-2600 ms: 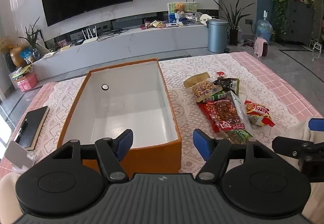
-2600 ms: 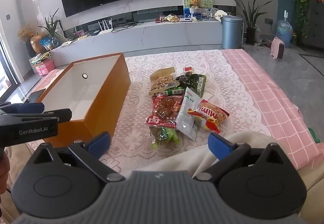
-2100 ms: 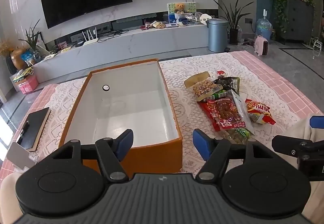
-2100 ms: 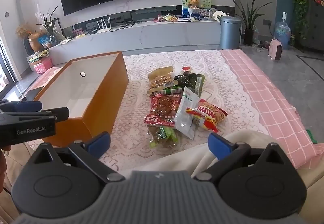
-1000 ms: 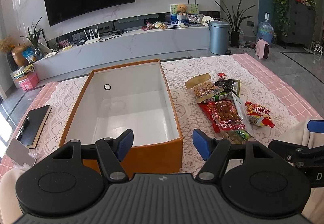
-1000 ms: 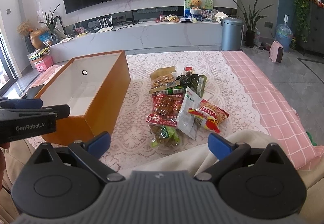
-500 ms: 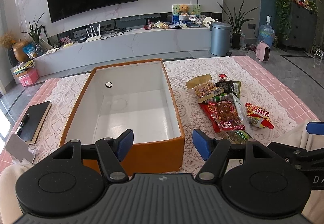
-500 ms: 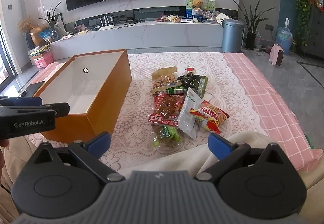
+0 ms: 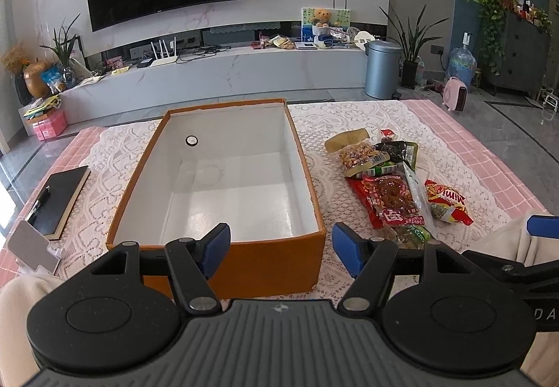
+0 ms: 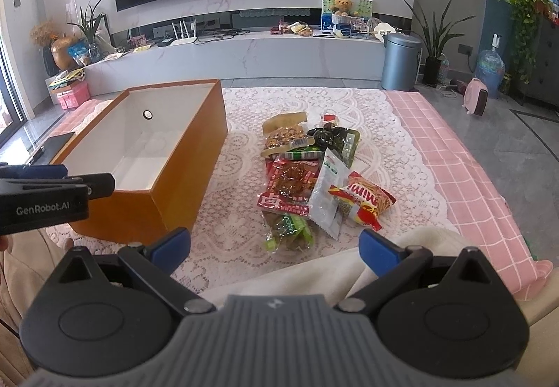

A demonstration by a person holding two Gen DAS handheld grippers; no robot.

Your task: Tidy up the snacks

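An orange box (image 9: 244, 264) with a bare white inside stands on the lace cloth, also seen as the orange box (image 10: 188, 156) in the right wrist view. Beside it, to the right, lies a pile of snack packets (image 9: 391, 184): a red packet (image 10: 290, 184), a white sachet (image 10: 328, 194), a red-and-yellow bag (image 10: 367, 201), green ones. My left gripper (image 9: 281, 249) hovers open before the box's near end, nothing between its blue pads. My right gripper (image 10: 274, 252) is open too, short of the near end of the snack pile (image 10: 307, 177).
A black notebook (image 9: 57, 198) and a small card stand (image 9: 29, 250) lie left of the box. The pink checked tablecloth (image 10: 454, 156) runs to the table's right edge. A cream sleeve (image 10: 314, 275) shows under the right gripper. A TV console and bin stand beyond.
Both views have shifted only slightly; box and snacks lie where they were. Both grippers stay as wide as before.
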